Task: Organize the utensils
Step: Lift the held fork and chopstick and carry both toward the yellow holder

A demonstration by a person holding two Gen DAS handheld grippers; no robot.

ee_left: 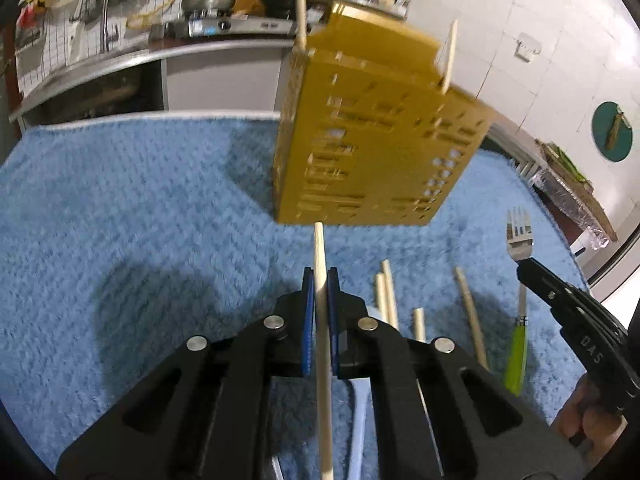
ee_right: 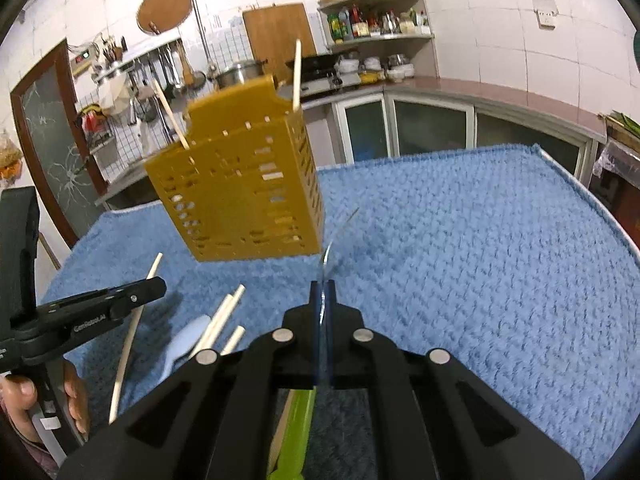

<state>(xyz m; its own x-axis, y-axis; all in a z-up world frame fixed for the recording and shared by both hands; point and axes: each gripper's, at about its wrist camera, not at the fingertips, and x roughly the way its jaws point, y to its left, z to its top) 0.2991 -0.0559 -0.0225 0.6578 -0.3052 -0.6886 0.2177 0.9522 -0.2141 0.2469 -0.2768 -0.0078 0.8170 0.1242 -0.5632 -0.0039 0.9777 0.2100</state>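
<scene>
A yellow slotted utensil holder stands on the blue towel with two chopsticks in it; it also shows in the right wrist view. My left gripper is shut on a wooden chopstick, held just in front of the holder. My right gripper is shut on a green-handled fork, seen edge-on; in the left wrist view the fork is held right of the loose chopsticks. Several chopsticks lie on the towel between the grippers.
A pale blue spoon lies by the loose chopsticks. The towel covers a table with its far edge behind the holder. A kitchen counter with a stove and pots runs behind.
</scene>
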